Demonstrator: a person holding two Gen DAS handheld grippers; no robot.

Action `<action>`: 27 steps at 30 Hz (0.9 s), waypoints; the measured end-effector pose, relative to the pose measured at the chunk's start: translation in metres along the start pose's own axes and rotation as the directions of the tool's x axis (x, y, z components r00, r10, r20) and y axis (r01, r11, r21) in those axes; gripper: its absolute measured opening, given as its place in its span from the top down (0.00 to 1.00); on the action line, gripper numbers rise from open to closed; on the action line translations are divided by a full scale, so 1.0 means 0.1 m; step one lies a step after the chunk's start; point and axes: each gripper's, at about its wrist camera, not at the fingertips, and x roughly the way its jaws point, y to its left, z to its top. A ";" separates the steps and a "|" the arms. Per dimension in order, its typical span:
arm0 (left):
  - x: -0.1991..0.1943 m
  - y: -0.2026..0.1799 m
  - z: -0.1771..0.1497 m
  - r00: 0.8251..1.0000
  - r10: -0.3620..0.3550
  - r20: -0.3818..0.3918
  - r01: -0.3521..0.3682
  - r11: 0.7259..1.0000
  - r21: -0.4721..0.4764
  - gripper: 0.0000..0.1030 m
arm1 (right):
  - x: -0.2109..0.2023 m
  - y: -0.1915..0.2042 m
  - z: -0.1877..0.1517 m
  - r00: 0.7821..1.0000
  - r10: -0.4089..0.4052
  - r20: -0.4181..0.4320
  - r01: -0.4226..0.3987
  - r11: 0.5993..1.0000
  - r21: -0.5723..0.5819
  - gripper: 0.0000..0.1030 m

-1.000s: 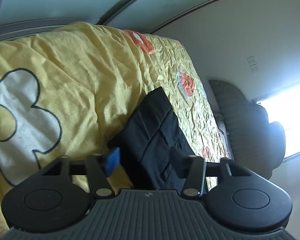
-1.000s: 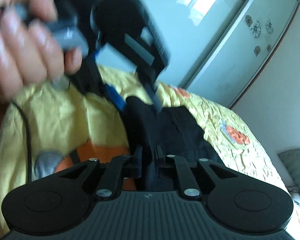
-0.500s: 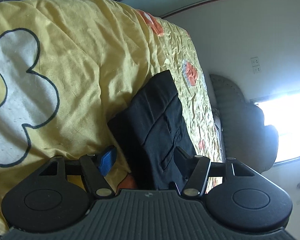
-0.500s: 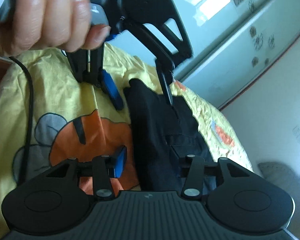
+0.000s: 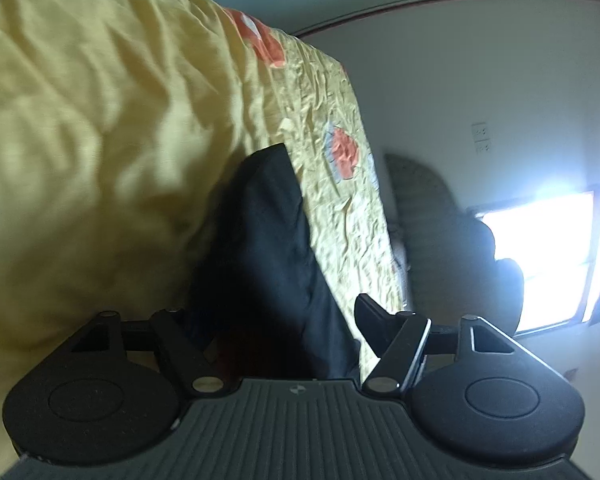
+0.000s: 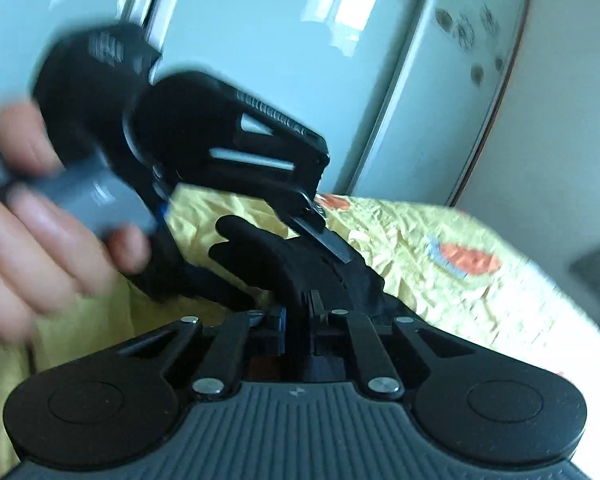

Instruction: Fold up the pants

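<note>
Black pants lie folded in a narrow strip on the yellow bed cover. My left gripper straddles their near end, its jaws opening, the fabric between the fingers but not pinched. In the right wrist view my right gripper has its jaws closing tight on a raised bunch of the pants. The left gripper hangs just above that bunch, gripped by a hand. Both views are blurred.
The yellow cover with orange patches spreads across the bed. Pale sliding doors stand behind it. A dark padded headboard, a wall socket and a bright window lie to the right.
My left gripper dropped closer to the pants with wider fingers. My right gripper opened around the pants half a second ago, then shut on the fabric and rose a little.
</note>
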 end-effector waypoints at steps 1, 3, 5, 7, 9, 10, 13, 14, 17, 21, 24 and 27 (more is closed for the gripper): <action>0.05 0.00 0.01 1.000 0.005 -0.001 -0.005 1.000 -0.007 0.41 | -0.02 -0.05 0.01 0.998 0.051 -0.023 -0.050 0.999 0.021 0.90; 0.12 0.02 0.03 1.000 0.031 0.001 -0.031 1.000 -0.007 0.50 | -0.12 -0.16 0.06 0.994 0.106 -0.018 -0.105 0.993 0.061 0.90; 0.14 0.05 0.06 0.999 0.044 0.008 -0.044 0.999 -0.012 0.53 | -0.29 -0.32 0.10 0.987 0.155 0.041 -0.159 0.978 0.133 0.90; 0.16 0.06 0.08 0.998 0.057 0.018 -0.057 0.998 -0.006 0.58 | -0.32 -0.54 0.12 0.989 0.127 0.071 -0.141 0.960 0.243 0.90; 0.19 0.03 0.10 0.997 0.069 0.027 -0.070 0.997 0.015 0.58 | -0.18 -0.72 0.08 0.996 0.083 0.018 -0.085 0.948 0.305 0.90; 0.21 0.01 0.10 0.996 0.080 0.032 -0.081 0.996 0.032 0.58 | -0.05 -0.77 0.03 0.997 0.069 -0.038 -0.053 0.944 0.325 0.90; 0.25 -0.07 0.10 0.993 0.105 0.052 -0.110 0.990 0.085 0.63 | 0.29 -0.80 -0.17 0.981 0.100 -0.165 -0.034 0.933 0.359 0.90; 0.26 -0.11 0.09 0.990 0.127 0.063 -0.133 0.984 0.118 0.67 | 0.32 -0.77 -0.21 0.981 0.099 -0.166 -0.036 0.937 0.348 0.90; 0.23 -0.23 -0.01 0.979 0.173 0.109 -0.193 0.955 0.224 0.79 | 0.23 -0.80 -0.15 0.989 0.060 -0.137 -0.010 0.939 0.344 0.89; 0.14 -0.50 -0.22 0.965 0.185 0.188 -0.240 0.909 0.341 0.80 | 0.18 -0.93 -0.06 0.995 0.070 -0.076 -0.031 0.907 0.420 0.89; 0.07 -0.71 -0.41 0.956 0.179 0.234 -0.266 0.864 0.427 0.81 | 0.23 -0.95 -0.06 0.994 0.079 -0.077 -0.038 0.900 0.433 0.89; 0.01 -0.93 -0.65 0.948 0.169 0.271 -0.290 0.810 0.509 0.81 | 0.09 -0.97 -0.07 0.997 0.073 -0.021 -0.055 0.879 0.473 0.89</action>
